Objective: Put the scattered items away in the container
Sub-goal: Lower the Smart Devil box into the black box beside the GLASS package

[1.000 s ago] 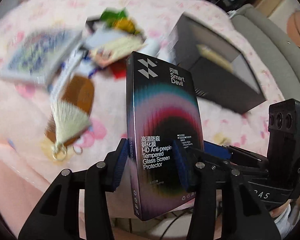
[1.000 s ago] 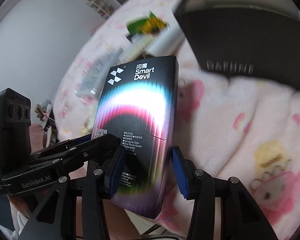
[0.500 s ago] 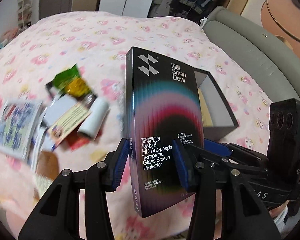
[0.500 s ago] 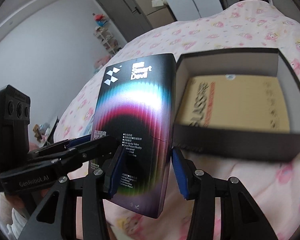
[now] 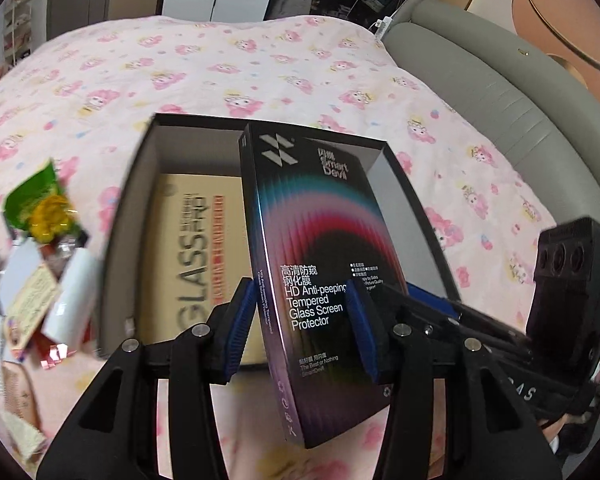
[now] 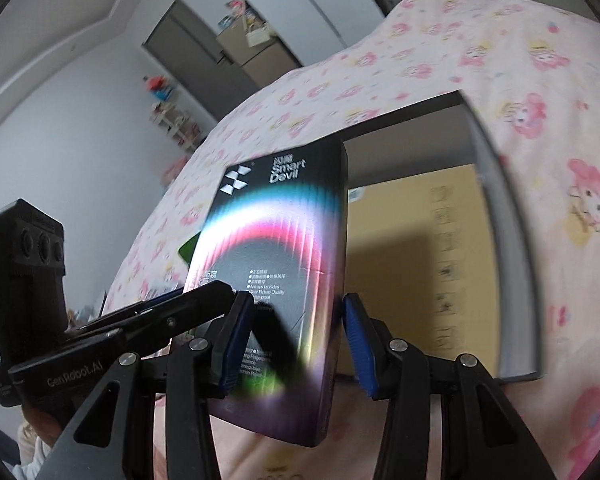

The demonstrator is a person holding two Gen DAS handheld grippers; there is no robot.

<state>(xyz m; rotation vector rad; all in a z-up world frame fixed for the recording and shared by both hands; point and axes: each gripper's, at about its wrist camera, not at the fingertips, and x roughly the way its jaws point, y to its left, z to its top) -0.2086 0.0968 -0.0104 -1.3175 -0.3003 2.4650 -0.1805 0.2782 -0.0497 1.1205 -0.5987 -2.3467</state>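
Both grippers hold one thing: the box (image 5: 320, 280), a flat black screen-protector pack.

Left gripper (image 5: 300, 328): blue pads (image 5: 240, 328) clamp the box across its narrow width, near its lower half. Box stands on end between the fingers, top leaning slightly away and to the tool's left.

Right gripper (image 6: 296, 340): its pads (image 6: 358, 344) sit either side of the same box (image 6: 276, 280). Far pad shows a thin gap to the box edge; near pad is half hidden by the left tool's arm. Whether it is truly clamped cannot be told. It may only be steadying.

Container (image 5: 140, 216), a dark open carton, lies straight ahead of the left tool and just below the box. Box top already overlaps the opening. Inside, flat on the floor, a tan pack (image 5: 192, 256) printed "GLASS"; free floor shows to its right.

Why two tools: judged, a tall thin pack pinched low would swing, so the second grip keeps it square for lowering.

Held upright probably to clear the container wall, then tip flat beside or onto the tan pack.

Still scattered on the bedspread (image 5: 220, 68), off the left tool's left side: a green-yellow packet (image 5: 44, 208), a white roll (image 5: 70, 296), cards (image 5: 30, 304). Task looks early to midway.
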